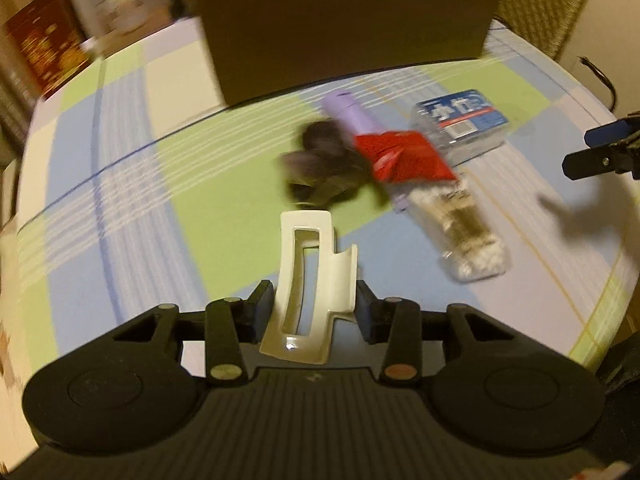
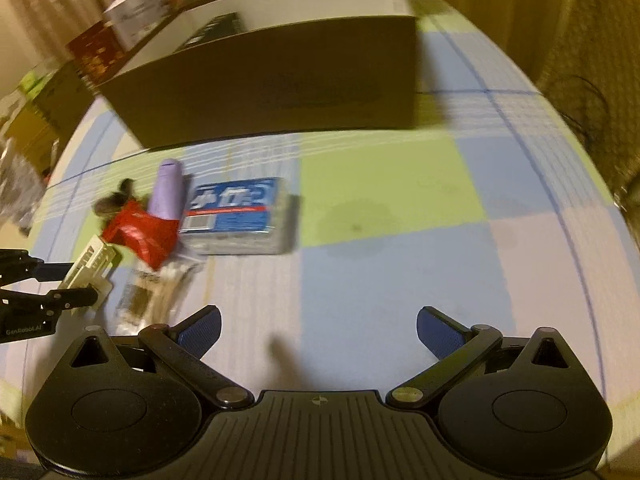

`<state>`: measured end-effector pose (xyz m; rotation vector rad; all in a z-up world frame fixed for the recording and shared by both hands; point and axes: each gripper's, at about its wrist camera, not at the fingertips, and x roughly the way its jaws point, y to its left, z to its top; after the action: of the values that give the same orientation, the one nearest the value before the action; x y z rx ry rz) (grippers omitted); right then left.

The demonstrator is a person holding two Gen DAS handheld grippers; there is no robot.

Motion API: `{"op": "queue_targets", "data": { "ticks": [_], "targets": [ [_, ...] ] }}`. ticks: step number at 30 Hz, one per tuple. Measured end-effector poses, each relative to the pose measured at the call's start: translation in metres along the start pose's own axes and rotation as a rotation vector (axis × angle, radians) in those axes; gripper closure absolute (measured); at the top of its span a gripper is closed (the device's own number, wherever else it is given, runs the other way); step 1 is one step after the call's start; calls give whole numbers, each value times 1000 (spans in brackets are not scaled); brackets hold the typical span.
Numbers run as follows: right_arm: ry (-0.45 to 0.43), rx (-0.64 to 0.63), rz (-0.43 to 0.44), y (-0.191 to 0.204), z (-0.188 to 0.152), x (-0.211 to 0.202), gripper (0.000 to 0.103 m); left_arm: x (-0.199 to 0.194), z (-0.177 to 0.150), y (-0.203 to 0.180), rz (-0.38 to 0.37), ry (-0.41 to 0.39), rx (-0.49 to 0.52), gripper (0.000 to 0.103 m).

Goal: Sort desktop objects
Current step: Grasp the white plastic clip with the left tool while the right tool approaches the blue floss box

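My left gripper (image 1: 310,312) is shut on a cream hair claw clip (image 1: 308,280) and holds it above the checked tablecloth; the clip also shows in the right wrist view (image 2: 90,268). Ahead of it lies a pile: a lilac tube (image 1: 352,114), a red packet (image 1: 404,156), a dark fuzzy thing (image 1: 320,168), a clear bag of cotton swabs (image 1: 464,224) and a blue-labelled clear pack (image 1: 460,124). My right gripper (image 2: 318,330) is open and empty, to the right of the pile. The blue pack (image 2: 240,216) lies ahead-left of it.
A brown cardboard box (image 1: 344,32) stands at the back of the table, open side up (image 2: 280,76). Boxes and packages (image 1: 44,44) stand beyond the far left edge. The table edge curves close on the right (image 1: 612,280).
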<state>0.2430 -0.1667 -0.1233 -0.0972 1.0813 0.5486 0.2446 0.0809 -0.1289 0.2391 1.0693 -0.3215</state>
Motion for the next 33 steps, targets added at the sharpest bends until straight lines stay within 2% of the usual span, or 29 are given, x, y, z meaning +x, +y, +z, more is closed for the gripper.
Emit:
{"op": "queue_targets", "data": {
  "ticks": [8, 13, 18, 19, 20, 22, 24, 26, 33],
  "targets": [
    [-56, -353, 77, 24, 17, 26, 2, -11, -20, 34, 94, 11, -179, 65],
    [-80, -530, 126, 29, 33, 46, 3, -13, -25, 44, 110, 12, -233, 65],
    [-71, -709, 129, 38, 41, 69, 4, -10, -24, 45, 112, 14, -254, 65],
    [-69, -725, 141, 39, 42, 71, 7, -10, -24, 45, 111, 14, -259, 66],
    [-62, -740, 158, 39, 43, 74, 17, -10, -24, 46, 111, 13, -266, 66],
    [-43, -756, 179, 41, 44, 79, 27, -9, -24, 47, 109, 13, -276, 66],
    [-38, -765, 175, 42, 44, 79, 30, -9, -24, 47, 108, 12, -287, 66],
    [-28, -735, 140, 43, 45, 77, 37, -8, -23, 49, 108, 12, -298, 66],
    [33, -402, -93, 41, 41, 68, 38, -3, -16, 50, 132, 8, -337, 66]
  ]
}}
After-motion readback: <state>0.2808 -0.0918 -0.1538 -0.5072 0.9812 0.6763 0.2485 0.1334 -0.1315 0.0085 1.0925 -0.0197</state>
